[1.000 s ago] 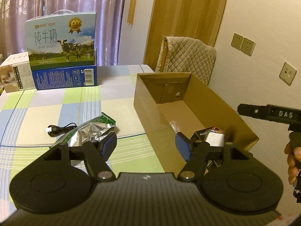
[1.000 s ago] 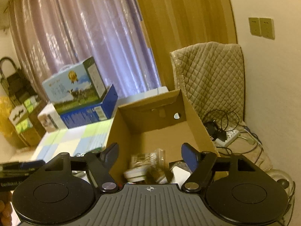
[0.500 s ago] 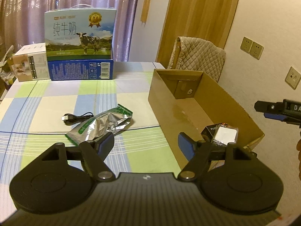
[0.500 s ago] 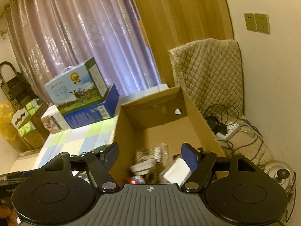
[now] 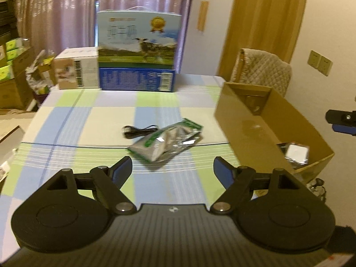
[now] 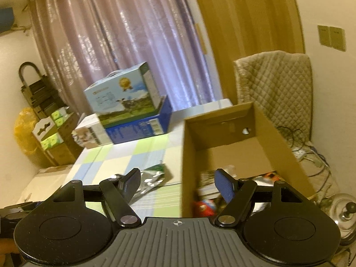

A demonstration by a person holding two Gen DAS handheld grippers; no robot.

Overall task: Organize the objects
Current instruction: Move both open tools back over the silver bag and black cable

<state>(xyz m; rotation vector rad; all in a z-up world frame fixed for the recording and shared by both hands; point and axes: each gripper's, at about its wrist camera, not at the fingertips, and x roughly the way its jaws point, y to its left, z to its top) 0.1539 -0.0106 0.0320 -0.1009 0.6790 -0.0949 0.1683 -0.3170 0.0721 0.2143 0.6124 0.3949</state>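
Both pairs of jaws stand spread wide with nothing between them. My left gripper (image 5: 172, 170) hangs above the near part of the table (image 5: 66, 120) and looks straight across at the foil pouch (image 5: 165, 143), which lies just ahead of the gap between its fingers, near the middle of the checked cloth. A black cable (image 5: 139, 131) lies touching or just behind the pouch's far left end; I cannot tell which. The pouch's long axis runs on a diagonal, from its near left end up to the green-trimmed end at far right, pointing toward the cardboard box (image 5: 251, 122) that sits along the table's right edge. That box already holds several small packets at its near end. My right gripper (image 6: 178, 185) hovers by the box's near left corner, with the pouch off to its left. I judge the left gripper better placed for the pouch, and its fingers would need turning to close across the narrow width.
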